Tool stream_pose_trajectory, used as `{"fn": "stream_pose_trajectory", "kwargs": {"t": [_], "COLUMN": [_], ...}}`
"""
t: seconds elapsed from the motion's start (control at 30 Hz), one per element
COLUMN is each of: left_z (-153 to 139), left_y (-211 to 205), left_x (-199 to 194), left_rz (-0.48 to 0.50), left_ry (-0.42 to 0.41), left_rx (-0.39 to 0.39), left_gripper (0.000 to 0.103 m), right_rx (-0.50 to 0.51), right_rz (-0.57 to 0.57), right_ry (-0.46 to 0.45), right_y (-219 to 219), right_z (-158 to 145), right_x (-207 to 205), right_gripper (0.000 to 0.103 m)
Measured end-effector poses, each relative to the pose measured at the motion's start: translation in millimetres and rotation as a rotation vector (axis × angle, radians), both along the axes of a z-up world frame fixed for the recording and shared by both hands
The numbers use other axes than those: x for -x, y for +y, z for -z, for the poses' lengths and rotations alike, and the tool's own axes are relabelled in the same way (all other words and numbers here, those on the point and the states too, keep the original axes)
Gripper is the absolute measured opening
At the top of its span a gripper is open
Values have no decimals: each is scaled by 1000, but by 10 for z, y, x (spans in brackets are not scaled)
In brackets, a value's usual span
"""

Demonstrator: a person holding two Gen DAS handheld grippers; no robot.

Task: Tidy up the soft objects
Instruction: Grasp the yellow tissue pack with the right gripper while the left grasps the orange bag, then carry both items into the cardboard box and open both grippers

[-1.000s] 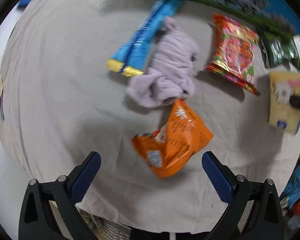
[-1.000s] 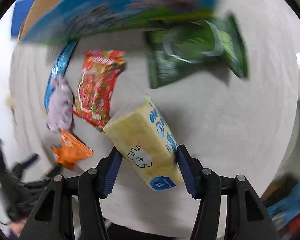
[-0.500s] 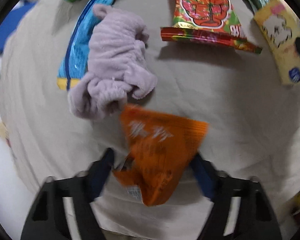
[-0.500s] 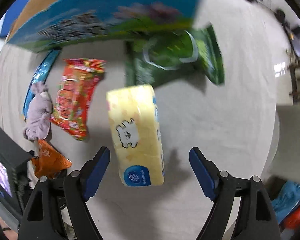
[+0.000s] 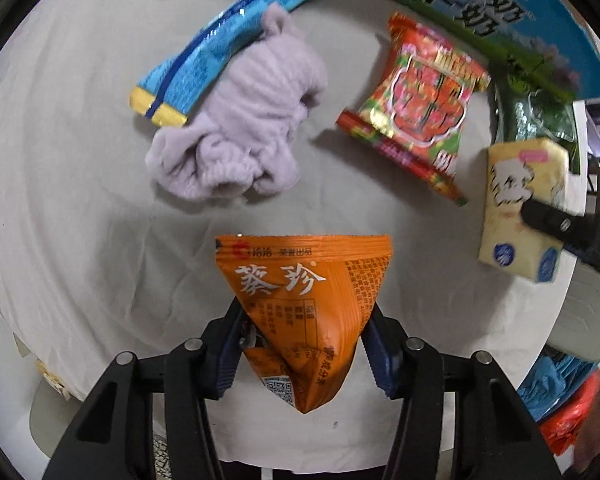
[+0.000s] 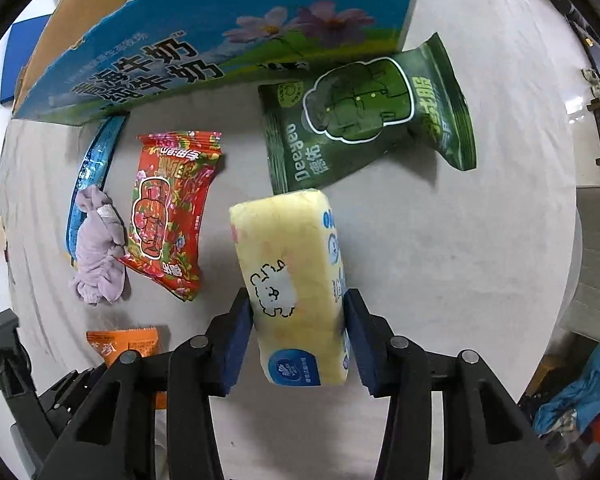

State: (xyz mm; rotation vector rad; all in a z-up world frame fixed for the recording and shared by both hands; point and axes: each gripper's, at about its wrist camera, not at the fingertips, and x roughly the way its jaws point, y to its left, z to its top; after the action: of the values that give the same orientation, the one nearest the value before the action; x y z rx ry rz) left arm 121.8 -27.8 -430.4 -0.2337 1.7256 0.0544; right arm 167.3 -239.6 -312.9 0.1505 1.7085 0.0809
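The left claw (image 5: 304, 354), just closed from wide open, pinches the orange snack packet (image 5: 306, 312), narrow end toward the camera. The right claw (image 6: 298, 338) has re-closed on the yellow tissue pack (image 6: 294, 284), long axis pointing away (half a second ago it lay free). The open milk carton box (image 6: 204, 40) probably holds nothing visible; the lilac cloth (image 5: 240, 136) lies on the counter (image 5: 80, 220).

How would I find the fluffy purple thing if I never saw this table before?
Start at the big blue milk carton box on the cloth-covered table. Below it lies a long blue packet, and the lilac fuzzy cloth overlaps it. It is the only crumpled fabric; everything nearby is shiny packaging.
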Motion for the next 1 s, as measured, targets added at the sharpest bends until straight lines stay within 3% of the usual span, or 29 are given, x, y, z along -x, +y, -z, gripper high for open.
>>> {"fn": "stream_pose_trajectory", "kwargs": {"t": [0.17,0.3,0.4,0.47,0.5,0.53,0.73,1.0], "left_z": [-34,-201,-358,-529,-888,-999,-1964,-2468], "left_y": [-65,-99,-150,-153,-3,20,-167,-280], "left_x": [-149,-294,-330,-446,-275,-262,-673,-1386], "left_rz": [-9,-13,1,4,6,8,11,28], "left_ry": [-23,-39,-80,-99,-109,-122,-195,-241], "left_rx": [-5,-7,-13,0,9,18,103,207], "left_gripper": [50,50,50,50,50,50,50,50], "right_rx": [27,53,40,24,12,7,-57,-110], "right_rz": [-31,-38,-36,-41,-46,-51,-69,-28], "right_ry": [-1,-4,-23,-44,-67,-80,-176,-283], "right_y": [121,297,359,356,358,353,321,183], "right_z": [52,140,32,-105,-213,-296,-936,-1744], "right_x": [25,23,106,159,189,213,250,-81], "right_gripper": [46,43,43,43,43,43,43,42]}}
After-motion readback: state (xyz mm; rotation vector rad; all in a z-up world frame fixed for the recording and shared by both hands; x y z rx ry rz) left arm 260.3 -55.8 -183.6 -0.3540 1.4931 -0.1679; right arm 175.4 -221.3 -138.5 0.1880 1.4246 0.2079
